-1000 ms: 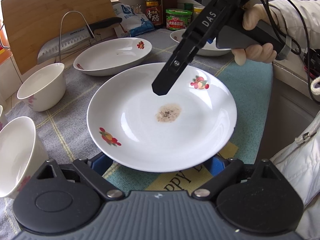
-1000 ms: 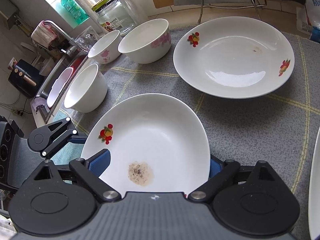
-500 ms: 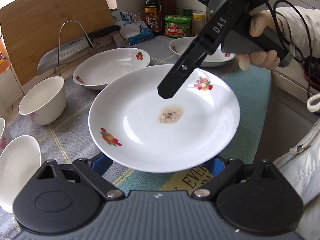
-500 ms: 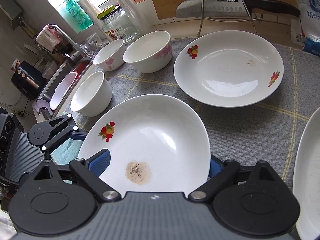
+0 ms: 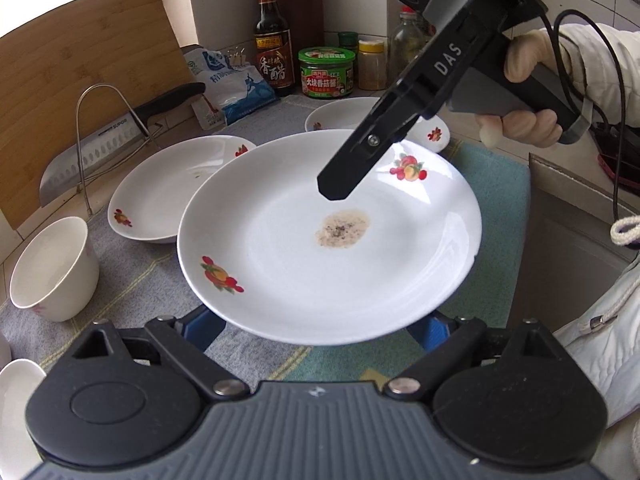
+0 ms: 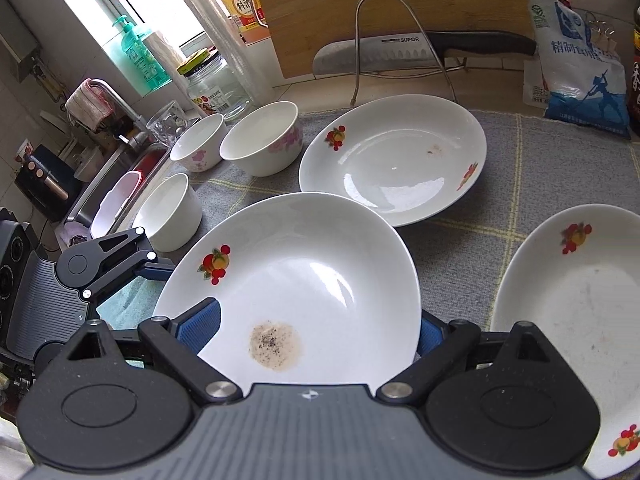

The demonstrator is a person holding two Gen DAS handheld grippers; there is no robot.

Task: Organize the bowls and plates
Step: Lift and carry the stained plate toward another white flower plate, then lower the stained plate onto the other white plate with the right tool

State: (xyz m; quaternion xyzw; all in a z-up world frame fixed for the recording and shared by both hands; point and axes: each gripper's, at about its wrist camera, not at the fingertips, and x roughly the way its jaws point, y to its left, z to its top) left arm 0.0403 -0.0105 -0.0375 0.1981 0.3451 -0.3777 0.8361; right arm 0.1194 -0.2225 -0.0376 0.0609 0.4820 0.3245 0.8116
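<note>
A white plate with fruit prints and a brown stain [image 5: 328,248] is held in the air above the cloth by both grippers. My left gripper [image 5: 316,326] grips its near rim. My right gripper [image 6: 316,330] grips the opposite rim, and its black body shows over the plate in the left wrist view [image 5: 400,120]. The plate also shows in the right wrist view [image 6: 304,280]. A second plate [image 6: 392,160] lies on the grey cloth behind it. A third plate [image 6: 580,312] lies at the right. Three white bowls [image 6: 260,138] stand at the left.
A cleaver on a wire rack [image 6: 400,52] and a wooden cutting board [image 6: 380,8] stand at the back. A salt bag [image 6: 580,72], sauce bottle [image 5: 272,40] and jars [image 5: 326,72] line the wall. A sink [image 6: 116,192] lies at far left.
The plate has risen off the cloth and shifted toward the back right, with both grippers still holding it. The third plate has come into the right wrist view.
</note>
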